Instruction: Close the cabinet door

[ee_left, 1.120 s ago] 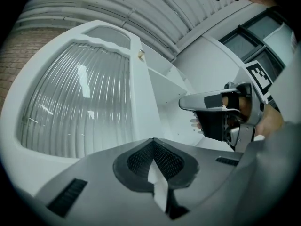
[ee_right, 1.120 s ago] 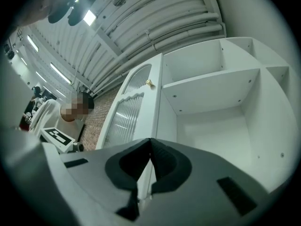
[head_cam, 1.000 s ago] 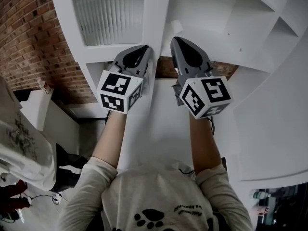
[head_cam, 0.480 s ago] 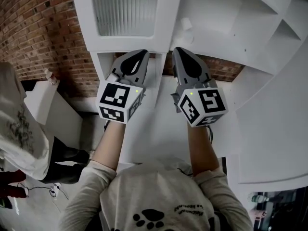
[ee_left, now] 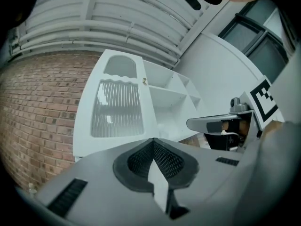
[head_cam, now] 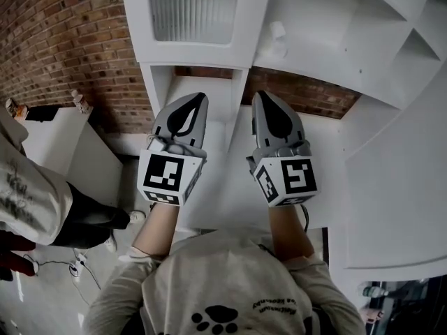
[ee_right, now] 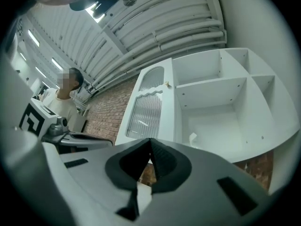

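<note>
While both hands are hovering below a white cabinet [head_cam: 391, 138], the head view is showing the left gripper [head_cam: 192, 102] and the right gripper [head_cam: 269, 100] side by side, each with its fingers pressed together on nothing. The cabinet door [head_cam: 188, 9], a tall upright panel with ribbed glass, is standing ahead of and above them, directly beyond the left gripper. Its inner edge is running up between the two. Open shelves [head_cam: 335, 26] are lying beyond the right gripper, with a brick wall [head_cam: 63, 40] off to the left.

The left gripper view is looking up along closed, empty fingers [ee_left: 136, 163] at the door [ee_left: 117, 109], which is sitting straight ahead. It appears to be lying flush with the cabinet front, so the closing looks done or nearly so.

The right gripper view is showing shut, empty fingers [ee_right: 162, 164] too, with the door [ee_right: 146, 107] lying up and to the left and the bare shelves [ee_right: 211, 102] ahead. Any last push would likely be falling to the left gripper, the nearer one.
</note>
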